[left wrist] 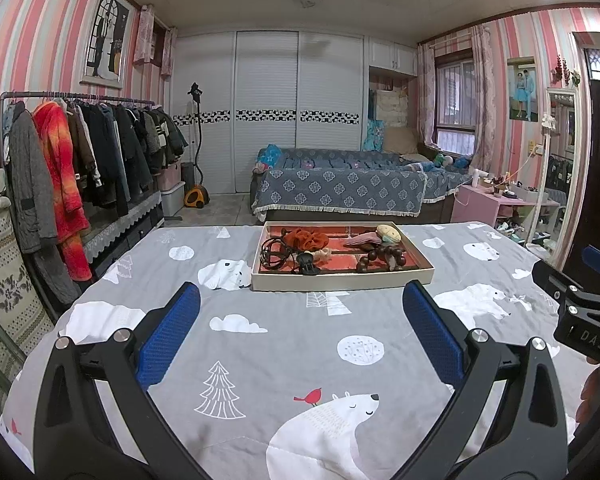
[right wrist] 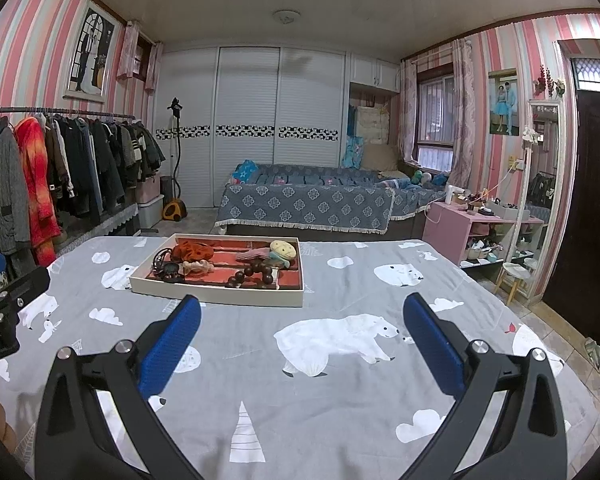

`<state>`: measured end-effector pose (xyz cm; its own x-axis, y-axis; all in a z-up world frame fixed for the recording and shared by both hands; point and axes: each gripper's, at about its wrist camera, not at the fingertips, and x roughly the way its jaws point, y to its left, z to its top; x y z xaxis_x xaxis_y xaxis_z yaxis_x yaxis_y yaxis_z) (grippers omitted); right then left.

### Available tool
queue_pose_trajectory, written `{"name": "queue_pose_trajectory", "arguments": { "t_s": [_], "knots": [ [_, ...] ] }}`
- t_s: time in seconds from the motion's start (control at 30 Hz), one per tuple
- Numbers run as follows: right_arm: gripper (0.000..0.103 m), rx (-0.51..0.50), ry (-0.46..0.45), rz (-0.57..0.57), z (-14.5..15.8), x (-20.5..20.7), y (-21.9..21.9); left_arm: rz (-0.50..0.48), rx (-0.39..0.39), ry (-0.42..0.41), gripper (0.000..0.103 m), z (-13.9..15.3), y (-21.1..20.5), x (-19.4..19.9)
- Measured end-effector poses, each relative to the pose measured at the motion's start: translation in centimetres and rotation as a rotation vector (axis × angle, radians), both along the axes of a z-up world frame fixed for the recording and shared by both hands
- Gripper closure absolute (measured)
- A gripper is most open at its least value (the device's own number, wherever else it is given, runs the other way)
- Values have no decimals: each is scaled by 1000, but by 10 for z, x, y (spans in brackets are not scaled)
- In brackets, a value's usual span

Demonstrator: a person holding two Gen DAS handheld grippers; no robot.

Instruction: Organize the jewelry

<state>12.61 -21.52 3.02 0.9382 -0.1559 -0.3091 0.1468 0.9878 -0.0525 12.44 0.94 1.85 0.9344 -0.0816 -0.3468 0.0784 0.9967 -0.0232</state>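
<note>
While every piece, from the wooden bead bracelet (left wrist: 384, 259) to the orange scrunchie (left wrist: 308, 238), lies jumbled inside the tray (left wrist: 340, 282) on the table (left wrist: 284, 344), you cannot judge whether sorting is done. Your left gripper (left wrist: 300, 334) and right gripper (right wrist: 302, 344) hang spread and empty, short of the tray.

We see a grey bedspread (left wrist: 284, 344) printed with white polar bears, clouds and outline fir trees, one bear carrying a small red bird. On it sits a cream-walled tray (left wrist: 342, 282) with a red brick-pattern floor, holding a rust-orange scrunchie (left wrist: 306, 239), dark brown wooden beads (left wrist: 382, 258) and a black hair claw (left wrist: 309, 266). Both the left gripper (left wrist: 301, 330) and right gripper (right wrist: 302, 340) wear blue ribbed pads on black arms. The walls (left wrist: 32, 40) run in pink, white and grey stripes
</note>
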Motion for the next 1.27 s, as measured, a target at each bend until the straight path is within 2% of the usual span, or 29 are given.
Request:
{"name": "queue_pose_trajectory", "arguments": {
  "t_s": [1.27],
  "knots": [
    [4, 2, -1, 1, 0, 0, 1, -1, 18, -13, 5, 2, 0, -3]
  ]
}}
